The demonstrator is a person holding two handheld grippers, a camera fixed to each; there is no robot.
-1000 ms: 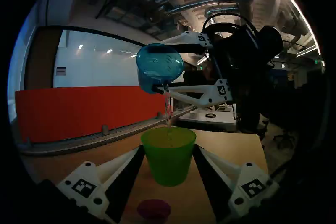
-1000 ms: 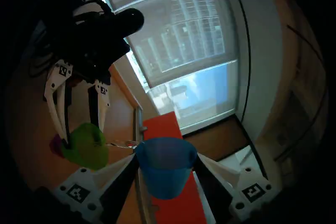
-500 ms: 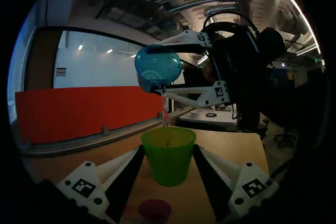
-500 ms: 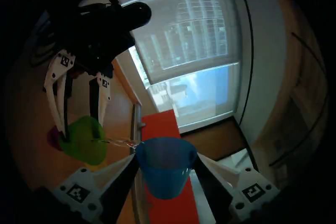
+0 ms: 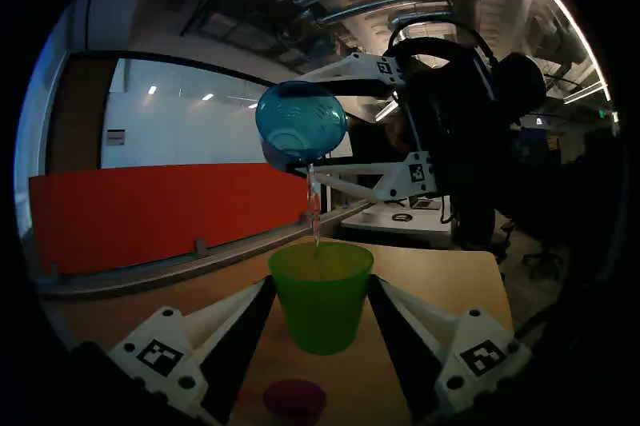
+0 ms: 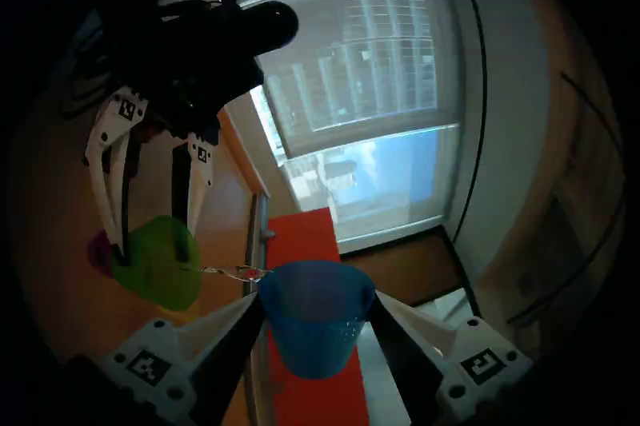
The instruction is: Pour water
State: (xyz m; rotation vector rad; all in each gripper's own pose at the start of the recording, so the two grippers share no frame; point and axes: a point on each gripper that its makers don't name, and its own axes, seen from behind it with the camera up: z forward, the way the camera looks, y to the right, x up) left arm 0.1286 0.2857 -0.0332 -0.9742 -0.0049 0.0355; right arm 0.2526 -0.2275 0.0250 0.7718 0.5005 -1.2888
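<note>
The left gripper (image 5: 321,292) is clenched on a green cup (image 5: 321,310), one finger pressed against each side of it just below the rim. The green cup stands upright, its long axis vertical and its open mouth pointing straight up, over the near part of a wooden table (image 5: 452,274); whether its base touches the tabletop cannot be told. Above and a little behind it, the right gripper (image 5: 314,127) comes in from the right and grasps a blue cup (image 5: 301,122) between its two white fingers, one above the cup and one below. The blue cup is tipped well over, so that its long axis lies close to level and its mouth faces toward the left gripper's camera and slightly down, with the inside bottom in sight. A thin stream of water (image 5: 314,210) falls from the lowest point of its rim straight down into the mouth of the green cup. In the right gripper view the same stream runs off to the left from the blue cup's rim to the green cup, which sits between the far gripper's fingers. A small purple cup (image 5: 294,399) stands on the table nearer than the green cup, just beside the left gripper's fingers. An orange panel (image 5: 160,214) runs along the far left side of the table, and a large window (image 6: 360,106) lies beyond it.
</note>
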